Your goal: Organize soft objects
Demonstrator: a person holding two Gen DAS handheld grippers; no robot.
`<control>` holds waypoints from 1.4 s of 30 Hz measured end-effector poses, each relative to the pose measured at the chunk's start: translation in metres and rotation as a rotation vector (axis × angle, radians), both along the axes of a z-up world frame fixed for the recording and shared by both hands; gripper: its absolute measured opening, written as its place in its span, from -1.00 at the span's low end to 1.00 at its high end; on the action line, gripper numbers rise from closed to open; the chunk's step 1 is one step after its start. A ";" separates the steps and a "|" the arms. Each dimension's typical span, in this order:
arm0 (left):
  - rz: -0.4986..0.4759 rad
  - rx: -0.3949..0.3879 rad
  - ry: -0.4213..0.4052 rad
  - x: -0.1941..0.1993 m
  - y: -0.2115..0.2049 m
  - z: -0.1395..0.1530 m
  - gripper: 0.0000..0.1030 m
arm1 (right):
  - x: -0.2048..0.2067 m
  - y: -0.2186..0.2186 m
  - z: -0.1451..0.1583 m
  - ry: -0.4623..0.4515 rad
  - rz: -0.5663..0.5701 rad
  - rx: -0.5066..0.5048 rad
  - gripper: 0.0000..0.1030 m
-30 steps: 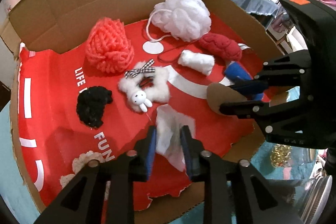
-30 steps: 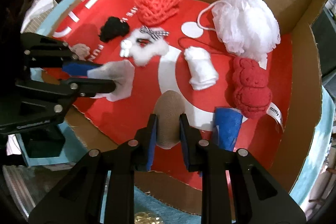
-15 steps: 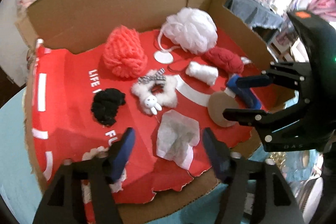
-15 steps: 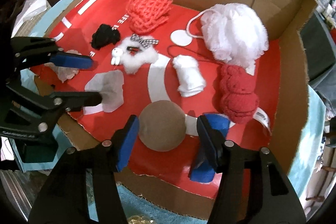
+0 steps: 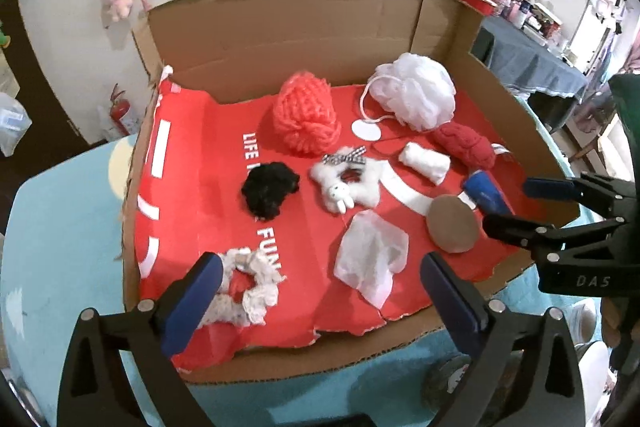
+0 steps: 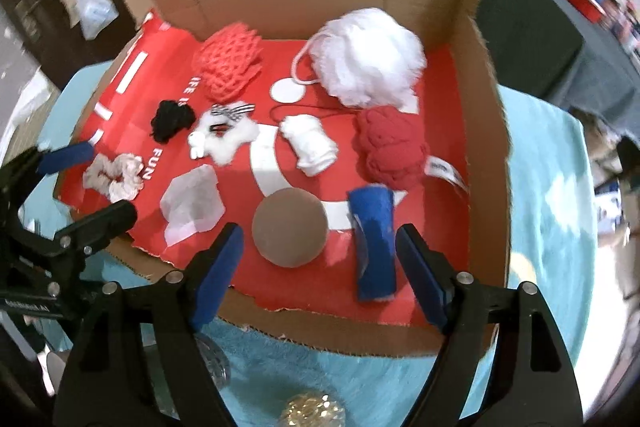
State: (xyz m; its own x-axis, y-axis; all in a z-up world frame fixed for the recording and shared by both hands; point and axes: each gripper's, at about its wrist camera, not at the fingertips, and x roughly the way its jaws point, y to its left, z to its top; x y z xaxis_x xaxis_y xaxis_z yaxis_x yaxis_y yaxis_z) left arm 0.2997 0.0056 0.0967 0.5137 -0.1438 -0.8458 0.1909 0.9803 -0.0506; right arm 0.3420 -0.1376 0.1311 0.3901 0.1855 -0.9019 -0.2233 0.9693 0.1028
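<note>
Both tools are matte black plastic: the left gripper (image 5: 320, 291) and right gripper (image 6: 318, 267) have angular triangular-cutout arms, silver screw heads at the joints, and blue pads (image 5: 192, 307) lining their fingers. "DAS" lettering marks the right gripper's side.

We see soft things lying apart on the box's red floor: a white bath puff (image 5: 416, 95) and coral yarn ball (image 5: 306, 119) at the back, a sheer white pouch (image 5: 370, 253) and brown round pad (image 5: 452, 223) near the front.

Both wrist views angled down, close above, sharing the cardboard box (image 5: 280, 23)
</note>
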 end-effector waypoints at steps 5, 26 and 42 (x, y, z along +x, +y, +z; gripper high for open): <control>0.046 0.006 0.009 -0.005 0.002 -0.006 0.96 | -0.009 0.002 -0.010 0.020 -0.025 0.012 0.51; 0.105 0.016 0.057 -0.001 0.007 -0.020 0.96 | -0.014 0.004 -0.014 -0.004 -0.042 -0.030 0.51; 0.104 0.013 0.050 -0.013 0.007 -0.011 0.96 | -0.019 0.003 -0.013 -0.006 -0.041 -0.027 0.51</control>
State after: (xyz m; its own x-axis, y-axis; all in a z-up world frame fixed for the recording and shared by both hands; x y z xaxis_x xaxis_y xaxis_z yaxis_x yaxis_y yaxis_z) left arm 0.2872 0.0121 0.0860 0.4825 -0.0806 -0.8722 0.0856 0.9953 -0.0446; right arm 0.3233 -0.1341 0.1180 0.4019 0.1453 -0.9041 -0.1840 0.9800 0.0757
